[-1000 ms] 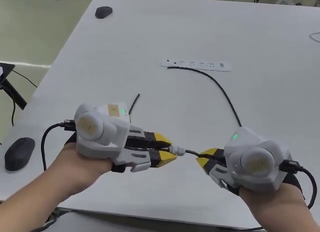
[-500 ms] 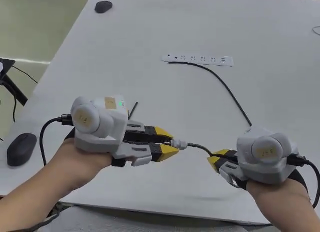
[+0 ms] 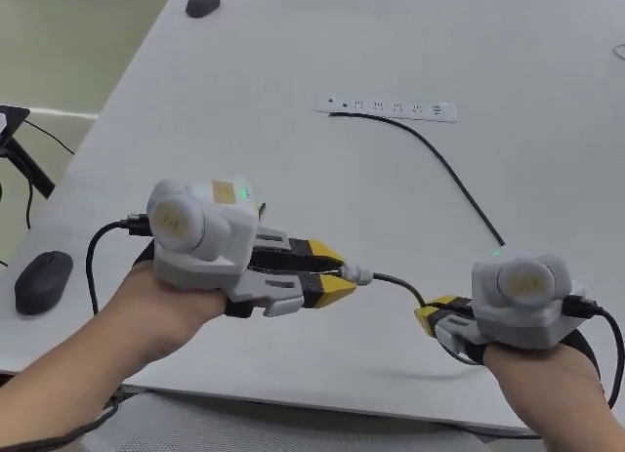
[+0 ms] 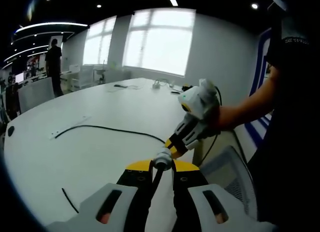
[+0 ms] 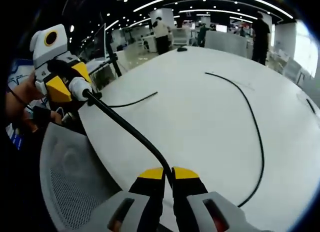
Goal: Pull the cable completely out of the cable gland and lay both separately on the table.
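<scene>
Left claw (image 3: 337,277): jaws clamped on the white cable gland (image 3: 357,274), held above the near edge of the desk (image 3: 273,130).
Right claw (image 3: 431,315): jaws closed on the black cable (image 3: 398,281), off to the right of the left claw.
Cable: one end seated in the gland, a bare length spanning the gap between the claws.
Desk, farther out: white power strip (image 3: 386,107) with black cord (image 3: 454,174); dark mouse (image 3: 43,281) near the left edge.
</scene>
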`<state>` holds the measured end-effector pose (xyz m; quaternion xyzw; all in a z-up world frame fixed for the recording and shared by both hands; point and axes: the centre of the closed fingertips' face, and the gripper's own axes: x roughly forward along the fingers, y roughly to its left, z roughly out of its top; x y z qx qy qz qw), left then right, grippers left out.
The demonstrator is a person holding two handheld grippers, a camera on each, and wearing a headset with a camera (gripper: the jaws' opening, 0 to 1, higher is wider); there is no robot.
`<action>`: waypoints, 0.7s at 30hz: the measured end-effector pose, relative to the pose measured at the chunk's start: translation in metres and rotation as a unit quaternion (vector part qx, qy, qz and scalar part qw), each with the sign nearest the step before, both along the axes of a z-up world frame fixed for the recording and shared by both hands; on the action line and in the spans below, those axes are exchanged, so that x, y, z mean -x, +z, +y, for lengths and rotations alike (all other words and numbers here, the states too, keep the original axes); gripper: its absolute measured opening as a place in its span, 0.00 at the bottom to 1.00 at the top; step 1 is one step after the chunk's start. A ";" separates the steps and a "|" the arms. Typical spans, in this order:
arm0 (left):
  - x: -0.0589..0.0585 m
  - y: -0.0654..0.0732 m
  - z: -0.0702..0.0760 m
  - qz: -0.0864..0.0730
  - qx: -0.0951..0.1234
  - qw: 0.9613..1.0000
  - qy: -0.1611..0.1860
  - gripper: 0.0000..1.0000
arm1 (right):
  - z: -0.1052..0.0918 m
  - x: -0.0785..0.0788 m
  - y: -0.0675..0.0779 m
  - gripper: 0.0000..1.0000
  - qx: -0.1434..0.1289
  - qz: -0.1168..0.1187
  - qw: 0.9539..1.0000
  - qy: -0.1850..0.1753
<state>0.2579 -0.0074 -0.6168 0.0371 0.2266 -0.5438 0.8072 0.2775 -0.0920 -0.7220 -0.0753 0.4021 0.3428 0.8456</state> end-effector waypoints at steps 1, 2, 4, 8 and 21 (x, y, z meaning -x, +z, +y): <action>0.000 0.000 0.000 -0.001 -0.001 1.000 0.001 0.15 | 0.000 0.000 0.000 0.00 0.000 -0.002 1.000 0.001; -0.001 0.000 0.001 -0.001 -0.002 1.000 0.001 0.15 | 0.000 0.001 0.001 0.00 0.001 -0.007 1.000 0.008; -0.002 0.000 0.002 -0.002 -0.003 1.000 0.003 0.15 | 0.000 0.003 0.003 0.00 0.001 -0.008 1.000 0.013; -0.003 -0.001 0.005 -0.002 -0.005 1.000 0.008 0.15 | 0.001 0.005 0.012 0.01 0.000 -0.020 0.999 0.029; -0.002 -0.002 0.007 0.001 -0.007 1.000 0.013 0.15 | 0.020 0.010 0.059 0.18 -0.015 -0.072 0.995 0.063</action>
